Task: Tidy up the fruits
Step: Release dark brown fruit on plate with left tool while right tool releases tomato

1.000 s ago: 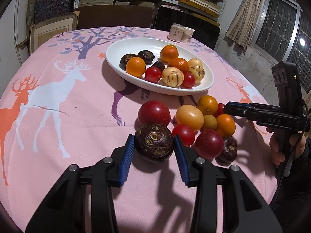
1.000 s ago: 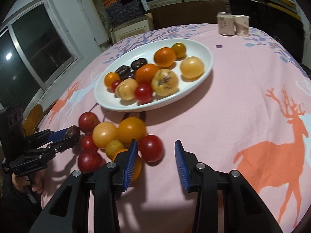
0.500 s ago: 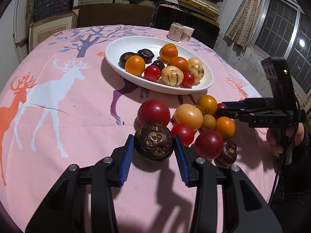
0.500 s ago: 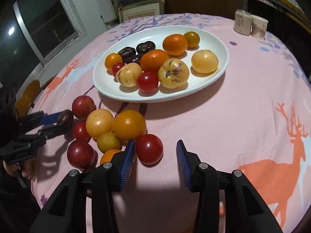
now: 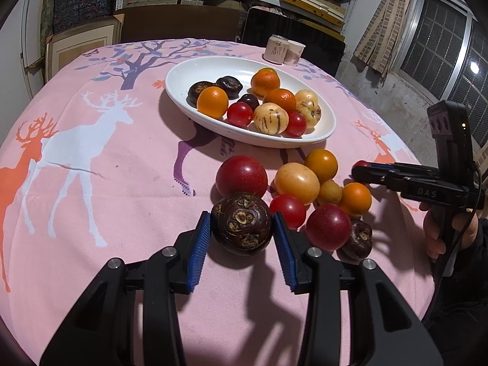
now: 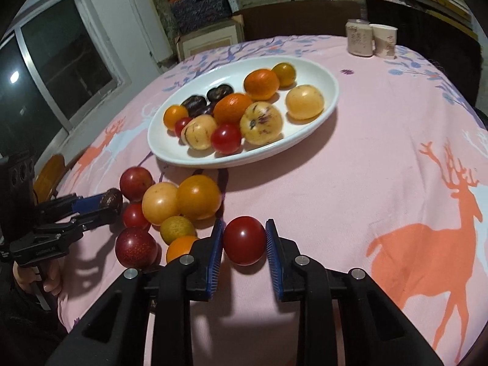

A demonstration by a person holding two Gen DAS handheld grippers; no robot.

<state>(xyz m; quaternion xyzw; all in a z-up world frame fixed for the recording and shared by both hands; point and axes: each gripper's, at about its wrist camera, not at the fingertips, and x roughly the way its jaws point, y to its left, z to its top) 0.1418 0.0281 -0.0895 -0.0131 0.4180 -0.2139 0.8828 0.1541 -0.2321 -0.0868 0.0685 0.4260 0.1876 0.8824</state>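
Both picks look made: the left tongs (image 5: 242,228) clamp a dark purple passion fruit (image 5: 242,227) and the right tongs (image 6: 244,241) pinch a red cherry tomato (image 6: 244,240), each low over the counter (image 6: 381,158), so next comes lifting both to the white oval dish (image 6: 329,103).

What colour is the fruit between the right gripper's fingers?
Glossy red, a small tomato in the right gripper; the right wrist view shows it best.
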